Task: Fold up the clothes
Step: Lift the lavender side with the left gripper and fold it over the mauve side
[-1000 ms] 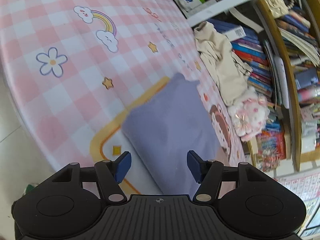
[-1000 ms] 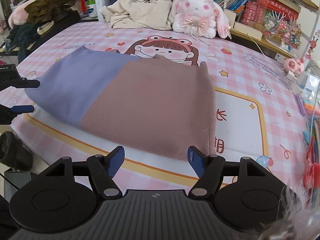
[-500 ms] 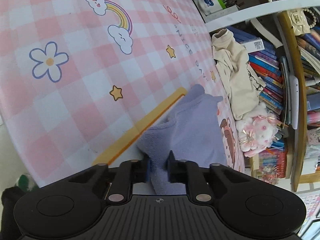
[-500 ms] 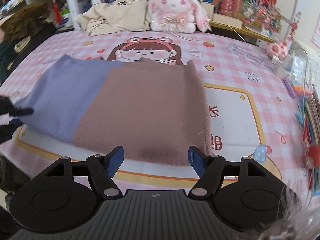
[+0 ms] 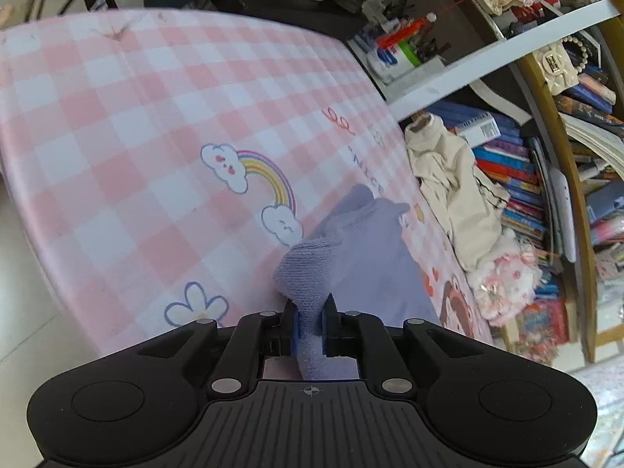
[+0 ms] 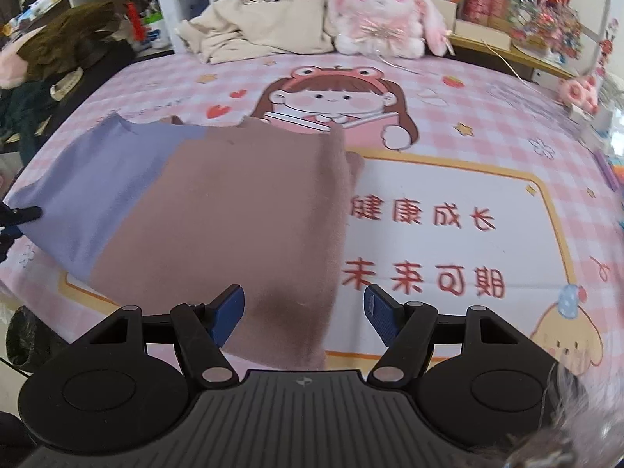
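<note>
The two-tone garment (image 6: pixel 218 214), lilac at one end and dusty pink at the other, lies flat on the pink checked worktop (image 5: pixel 136 117), just in front of the cartoon girl print (image 6: pixel 331 97). The left claw (image 5: pixel 311 321) pinches a bunched corner of the lilac end, its jaws easing slightly apart with the cloth between them. The right claw (image 6: pixel 304 314) stands wide apart above the pink end's near hem, holding nothing. Behind the garment, a cream garment (image 6: pixel 265 27) and a plush rabbit (image 6: pixel 382 15) rest by the bookshelf.
</note>
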